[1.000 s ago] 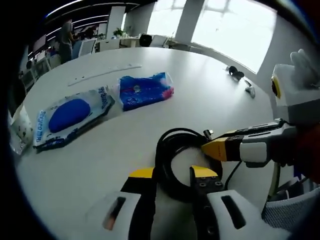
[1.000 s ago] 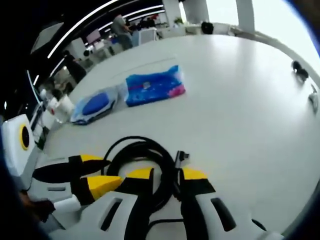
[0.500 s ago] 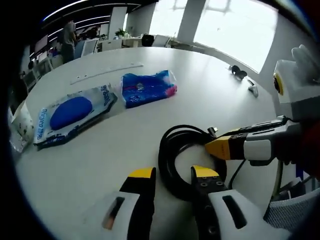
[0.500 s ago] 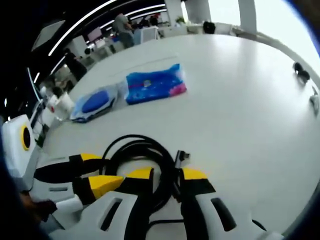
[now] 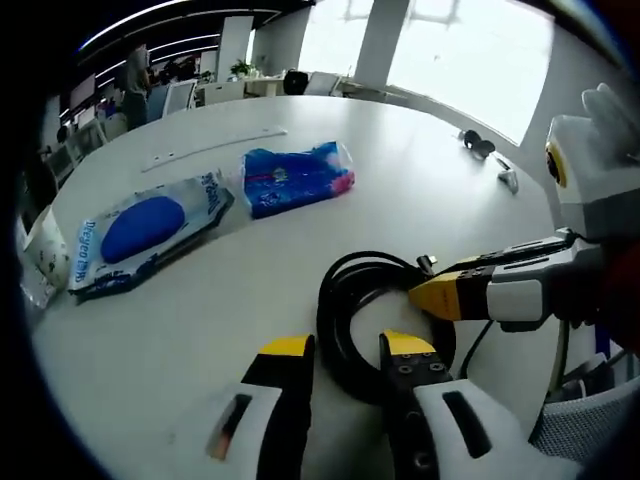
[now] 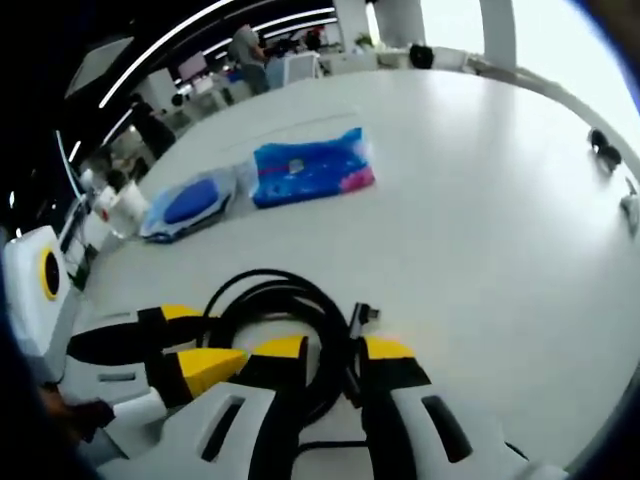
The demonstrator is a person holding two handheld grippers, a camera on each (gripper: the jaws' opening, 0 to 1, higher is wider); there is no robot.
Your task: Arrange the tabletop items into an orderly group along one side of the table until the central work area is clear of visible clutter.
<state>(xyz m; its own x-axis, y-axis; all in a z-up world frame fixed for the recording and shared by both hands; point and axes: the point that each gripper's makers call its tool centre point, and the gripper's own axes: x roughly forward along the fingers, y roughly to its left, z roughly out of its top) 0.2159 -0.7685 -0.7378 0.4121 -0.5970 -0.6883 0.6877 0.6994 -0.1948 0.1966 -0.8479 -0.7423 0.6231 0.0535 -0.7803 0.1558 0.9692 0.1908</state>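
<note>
A coiled black cable (image 5: 352, 300) lies on the white table (image 5: 230, 290) close to me. My left gripper (image 5: 347, 347) is shut on the near side of the coil, whose strands fill the gap between the yellow-tipped jaws. My right gripper (image 6: 333, 348) is shut on the coil's (image 6: 285, 298) near strands as well, beside the cable's plug (image 6: 362, 315). The right gripper (image 5: 445, 296) enters the left gripper view from the right, at the coil's edge. In the right gripper view the left gripper (image 6: 195, 337) comes in from the left.
Two blue packets (image 5: 295, 178) (image 5: 145, 228) lie side by side farther out, also in the right gripper view (image 6: 310, 170) (image 6: 190, 205). A white bag (image 5: 35, 262) sits at the left edge. A white strip (image 5: 215, 148) and small dark items (image 5: 475, 146) lie farther off.
</note>
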